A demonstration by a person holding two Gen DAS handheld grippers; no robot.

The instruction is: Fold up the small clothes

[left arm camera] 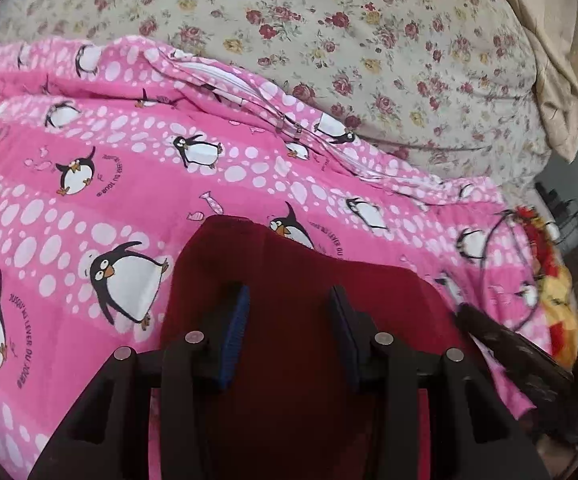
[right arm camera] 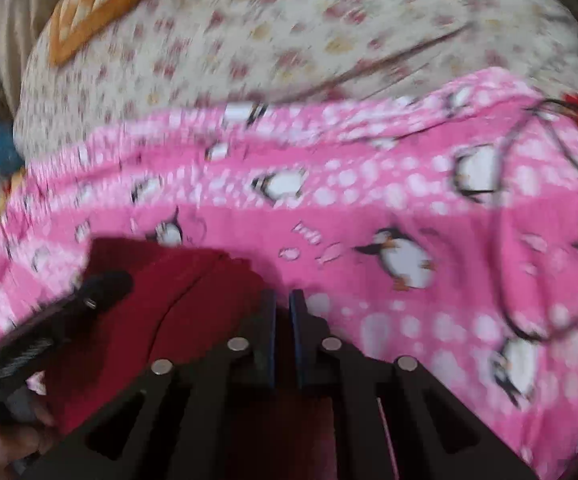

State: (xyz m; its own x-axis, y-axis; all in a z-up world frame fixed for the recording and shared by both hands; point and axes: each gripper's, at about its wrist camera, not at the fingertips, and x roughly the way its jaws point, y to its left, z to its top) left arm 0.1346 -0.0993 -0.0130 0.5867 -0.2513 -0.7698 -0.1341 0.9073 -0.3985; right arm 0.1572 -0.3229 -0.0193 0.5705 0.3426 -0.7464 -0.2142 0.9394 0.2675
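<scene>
A dark red garment [left arm camera: 305, 280] lies on the pink penguin blanket [left arm camera: 89, 200]. My left gripper [left arm camera: 289, 304] is open above it, blue pads spread wide, nothing between them. The right gripper's finger [left arm camera: 501, 336] shows at the garment's right edge. In the blurred right wrist view, the red garment [right arm camera: 149, 300] lies at lower left. My right gripper [right arm camera: 283, 304] has its pads nearly together at the garment's right edge; whether cloth sits between them is unclear. The left gripper [right arm camera: 69, 304] reaches in from the left over the garment.
A floral bedsheet [left arm camera: 369, 60] lies beyond the blanket. A beige pillow [left arm camera: 549, 60] sits far right. A thin dark cord loop [left arm camera: 501, 264] and a red-yellow cloth [left arm camera: 549, 272] lie at the blanket's right side. An orange patterned cushion [right arm camera: 101, 4] is at the back left.
</scene>
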